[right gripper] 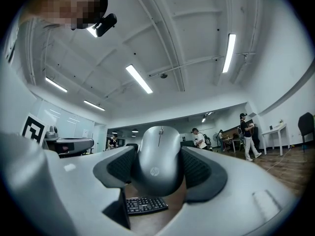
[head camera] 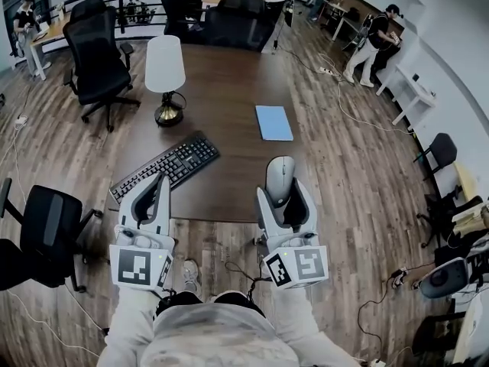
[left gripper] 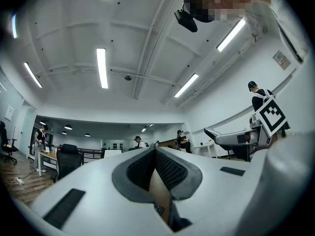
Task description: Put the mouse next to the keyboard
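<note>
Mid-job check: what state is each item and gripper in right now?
Right gripper: shut on the mouse.
Left gripper: shut, empty.
Keyboard: flat on the table, untouched.
Lamp: upright.
Blue folder: closed, lying flat.

I see plank floor [head camera: 336, 174] around the brown table [head camera: 229, 90]; a white lamp [head camera: 165, 63] stands ahead of my left claw [head camera: 156, 180], office chair [head camera: 95, 48] beyond.

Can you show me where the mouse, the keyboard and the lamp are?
mouse [head camera: 280, 176], head view, middle of its grey back.
keyboard [head camera: 166, 167], head view, middle of its black keys.
lamp [head camera: 164, 63], head view, on its white shade.
</note>
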Tool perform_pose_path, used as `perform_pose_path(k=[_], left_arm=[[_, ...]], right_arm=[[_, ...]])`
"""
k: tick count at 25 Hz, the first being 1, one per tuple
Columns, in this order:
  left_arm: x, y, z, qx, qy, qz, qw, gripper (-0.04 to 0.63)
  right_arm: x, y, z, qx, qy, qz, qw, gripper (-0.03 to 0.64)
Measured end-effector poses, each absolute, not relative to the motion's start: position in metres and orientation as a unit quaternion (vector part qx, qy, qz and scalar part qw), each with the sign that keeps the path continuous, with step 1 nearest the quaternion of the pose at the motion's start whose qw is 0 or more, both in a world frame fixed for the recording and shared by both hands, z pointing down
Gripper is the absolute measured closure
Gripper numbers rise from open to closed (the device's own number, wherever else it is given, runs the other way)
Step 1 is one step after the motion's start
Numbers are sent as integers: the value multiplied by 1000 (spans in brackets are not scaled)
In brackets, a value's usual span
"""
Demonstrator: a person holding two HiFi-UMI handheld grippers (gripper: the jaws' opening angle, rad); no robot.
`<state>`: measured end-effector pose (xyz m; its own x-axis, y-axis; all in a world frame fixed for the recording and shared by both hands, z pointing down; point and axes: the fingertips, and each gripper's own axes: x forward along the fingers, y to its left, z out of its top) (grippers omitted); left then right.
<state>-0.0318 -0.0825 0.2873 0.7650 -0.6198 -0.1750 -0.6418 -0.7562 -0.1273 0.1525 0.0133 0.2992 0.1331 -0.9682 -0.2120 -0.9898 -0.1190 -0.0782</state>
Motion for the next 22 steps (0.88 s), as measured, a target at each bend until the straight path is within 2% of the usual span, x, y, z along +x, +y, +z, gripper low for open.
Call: perform_pose_path(k=[22], left_arm=[[-10,-235,292,-946,308,60,83,591]], right_arm=[[172,-127,306,-770,629,46,99,307]])
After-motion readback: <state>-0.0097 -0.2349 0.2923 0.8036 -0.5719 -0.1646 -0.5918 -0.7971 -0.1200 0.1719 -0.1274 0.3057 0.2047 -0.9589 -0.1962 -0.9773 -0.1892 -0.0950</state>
